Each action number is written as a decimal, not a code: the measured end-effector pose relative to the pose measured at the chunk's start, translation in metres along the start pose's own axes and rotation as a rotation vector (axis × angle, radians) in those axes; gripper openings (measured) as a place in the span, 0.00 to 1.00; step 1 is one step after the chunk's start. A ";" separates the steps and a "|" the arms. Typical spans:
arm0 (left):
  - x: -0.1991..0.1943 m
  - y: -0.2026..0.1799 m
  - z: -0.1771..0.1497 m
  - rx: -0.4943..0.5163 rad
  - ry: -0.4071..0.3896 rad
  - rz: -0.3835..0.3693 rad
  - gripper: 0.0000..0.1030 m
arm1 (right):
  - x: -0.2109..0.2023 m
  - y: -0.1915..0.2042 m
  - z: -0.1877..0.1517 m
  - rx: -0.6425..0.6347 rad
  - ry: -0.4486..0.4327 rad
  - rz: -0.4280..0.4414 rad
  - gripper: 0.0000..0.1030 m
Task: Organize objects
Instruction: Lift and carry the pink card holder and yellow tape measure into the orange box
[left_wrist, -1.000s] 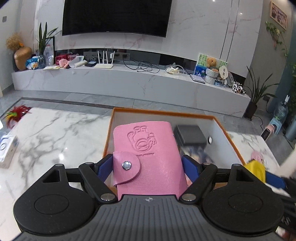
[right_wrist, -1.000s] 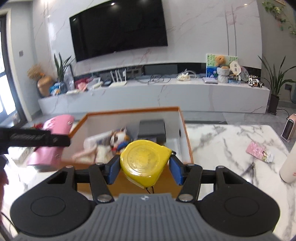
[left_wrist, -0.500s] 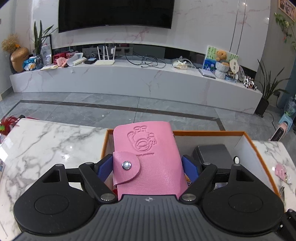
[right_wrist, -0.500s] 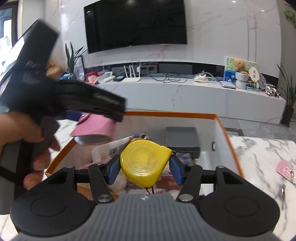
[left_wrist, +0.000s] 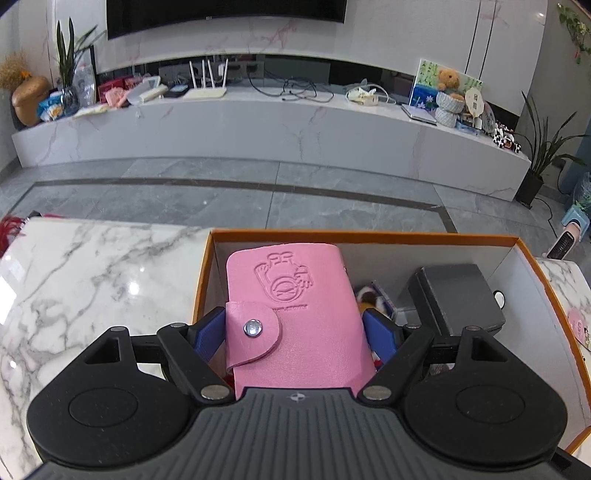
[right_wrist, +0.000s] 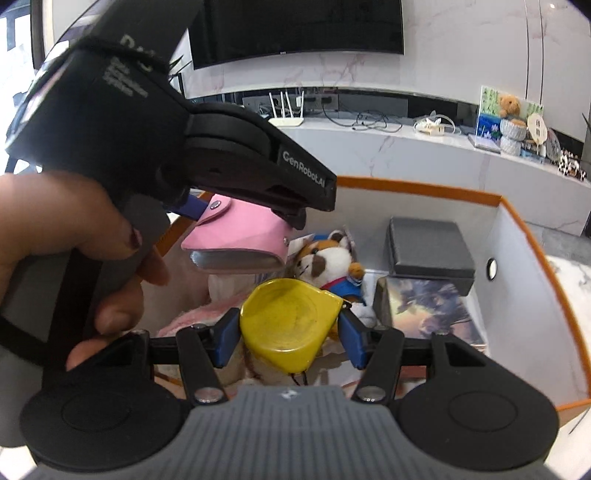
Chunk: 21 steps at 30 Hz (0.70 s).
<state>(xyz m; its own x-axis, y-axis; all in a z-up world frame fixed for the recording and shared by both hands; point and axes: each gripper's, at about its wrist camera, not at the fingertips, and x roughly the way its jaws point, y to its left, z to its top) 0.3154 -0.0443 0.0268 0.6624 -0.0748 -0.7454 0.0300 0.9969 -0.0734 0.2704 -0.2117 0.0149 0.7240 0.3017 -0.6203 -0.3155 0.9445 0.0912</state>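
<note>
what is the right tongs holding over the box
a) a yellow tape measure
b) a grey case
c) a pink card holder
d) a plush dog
a: the right tongs are shut on the yellow tape measure, above the orange-rimmed box; the pink card holder sits in the left tongs, and the plush dog and grey case lie in the box.
</note>
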 end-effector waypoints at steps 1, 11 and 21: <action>0.000 0.001 0.000 0.003 -0.002 0.001 0.90 | 0.002 0.001 0.000 0.002 0.006 0.002 0.57; 0.005 -0.011 -0.003 0.060 0.024 0.022 0.90 | 0.007 -0.005 -0.001 0.028 0.043 -0.015 0.58; 0.011 -0.017 -0.006 0.087 0.037 0.039 0.90 | 0.011 -0.006 -0.001 0.026 0.056 -0.027 0.57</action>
<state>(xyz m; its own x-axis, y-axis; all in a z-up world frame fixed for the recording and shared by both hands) 0.3176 -0.0619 0.0160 0.6361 -0.0351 -0.7708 0.0707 0.9974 0.0129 0.2796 -0.2142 0.0067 0.6965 0.2692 -0.6652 -0.2795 0.9555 0.0940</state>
